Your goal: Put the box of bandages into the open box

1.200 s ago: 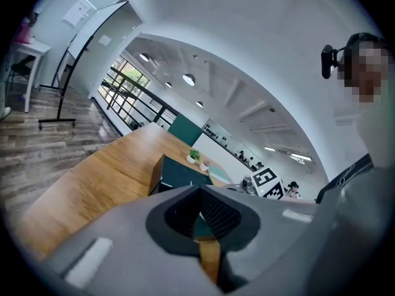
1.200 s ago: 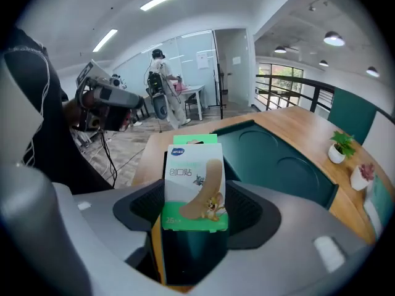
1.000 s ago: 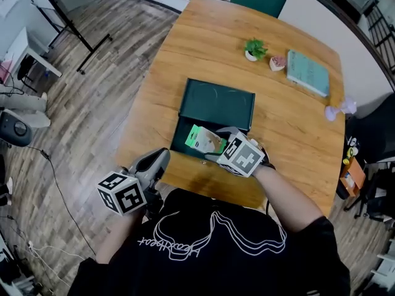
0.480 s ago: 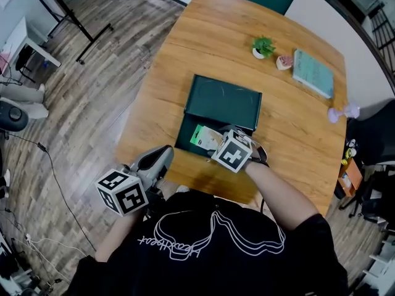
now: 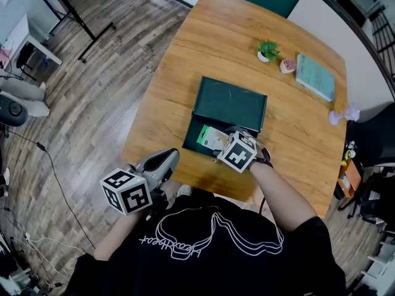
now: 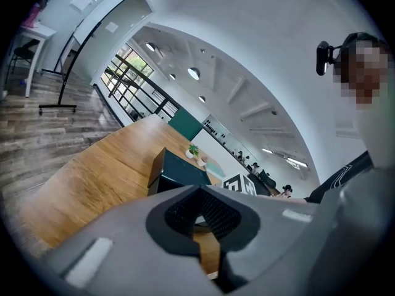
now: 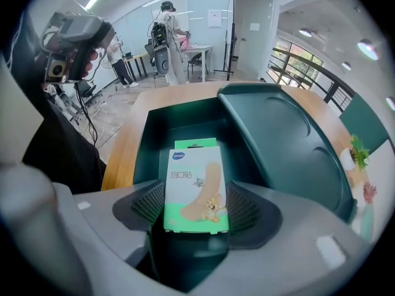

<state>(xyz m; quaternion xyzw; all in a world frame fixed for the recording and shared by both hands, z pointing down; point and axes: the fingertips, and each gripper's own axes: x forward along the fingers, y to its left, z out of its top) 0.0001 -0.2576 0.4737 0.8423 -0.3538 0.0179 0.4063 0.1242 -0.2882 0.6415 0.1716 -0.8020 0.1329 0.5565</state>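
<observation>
The box of bandages [image 7: 194,190] is white and green with a cartoon print. My right gripper [image 7: 194,211] is shut on it and holds it over the inside of the open dark green box [image 7: 185,128], whose lid [image 7: 287,147] stands up at the far side. In the head view the bandage box [image 5: 212,138] hangs over the near part of the green box [image 5: 229,103], with the right gripper [image 5: 223,145] behind it. My left gripper [image 5: 165,160] is off the table's near-left edge, jaws shut on nothing [image 6: 196,224].
On the wooden table [image 5: 185,60] at the far right stand a small potted plant [image 5: 268,50], a small pink and white thing [image 5: 287,65] and a teal book [image 5: 315,76]. A black stand [image 5: 74,8] is on the floor at the left.
The right gripper with the bandage box has stayed over the near part of the green box. The view shifted a little; the left gripper barely moved.
</observation>
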